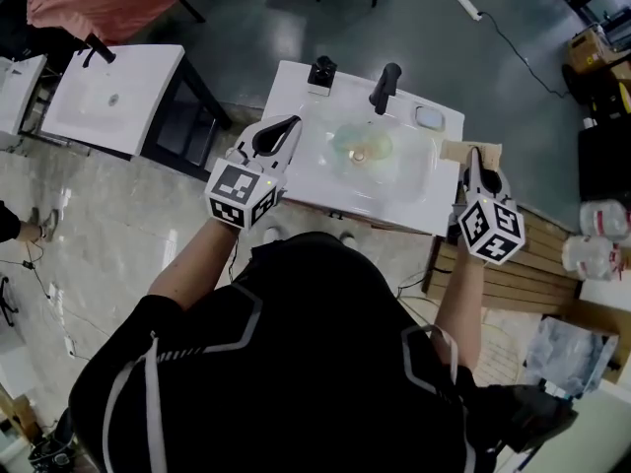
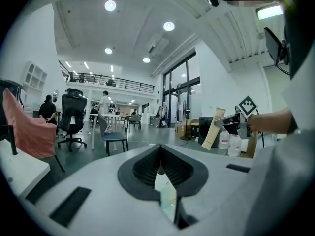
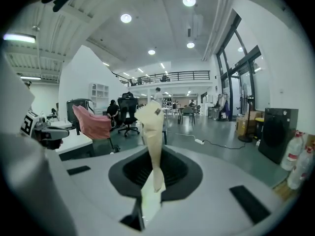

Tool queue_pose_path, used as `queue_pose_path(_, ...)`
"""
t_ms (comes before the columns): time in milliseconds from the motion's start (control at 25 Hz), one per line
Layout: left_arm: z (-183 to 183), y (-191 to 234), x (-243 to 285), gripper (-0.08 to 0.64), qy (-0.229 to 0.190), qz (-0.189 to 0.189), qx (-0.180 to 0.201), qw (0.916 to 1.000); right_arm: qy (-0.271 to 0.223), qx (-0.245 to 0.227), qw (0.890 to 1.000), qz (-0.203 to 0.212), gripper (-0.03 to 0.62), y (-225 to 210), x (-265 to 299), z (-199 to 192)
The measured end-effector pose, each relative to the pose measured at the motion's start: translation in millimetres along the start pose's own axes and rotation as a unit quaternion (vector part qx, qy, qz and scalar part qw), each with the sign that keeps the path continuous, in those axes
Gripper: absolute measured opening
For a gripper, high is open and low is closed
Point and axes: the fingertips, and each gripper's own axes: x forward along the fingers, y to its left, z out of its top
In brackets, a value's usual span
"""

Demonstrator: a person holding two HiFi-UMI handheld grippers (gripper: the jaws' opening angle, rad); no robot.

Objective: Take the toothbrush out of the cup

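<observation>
The tan paper-wrapped toothbrush stands upright, clamped in the right gripper, just past the white sink's right edge, over open floor. One clear greenish cup sits in the sink's bowl. The left gripper, jaws together on nothing, hovers over the sink's left edge. One black faucet stands at the sink's back.

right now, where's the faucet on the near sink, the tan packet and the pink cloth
faucet (image 1: 385, 87), head view, middle of its upright body
tan packet (image 3: 150, 127), right gripper view, wide upper part
pink cloth (image 1: 104, 3), head view, middle of the draped fabric
</observation>
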Motion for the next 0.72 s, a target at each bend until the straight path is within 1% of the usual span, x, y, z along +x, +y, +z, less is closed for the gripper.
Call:
queue_pose_path(120,2.5,1.3,0.7,0.006,-0.002,-0.009,0.009,0.9999,-0.004,-0.009,1.0,-0.003,0.035,3.9,-8.2,3.0)
queue_pose_path(320,0.7,-6.7,5.0,0.006,-0.002,-0.024,0.01,0.9997,-0.006,-0.004,1.0,-0.001,0.035,7.8,-17.5,3.2)
queue_pose_path(480,-3.4,-17.9,9.1,0.006,0.0,-0.046,0.021,0.9987,-0.008,-0.005,1.0,-0.001,0.035,6.5,-21.1,3.8)
queue_pose_path(600,-12.1,-21.7,16.3,0.006,0.011,-0.054,0.023,0.9982,-0.007,-0.008,1.0,-0.003,0.035,3.0,-24.7,2.8)
queue_pose_path(720,-23.0,-21.9,24.3,0.008,0.026,-0.059,0.035,0.9973,-0.001,-0.008,1.0,-0.005,0.035,0.3,-26.1,-1.4)
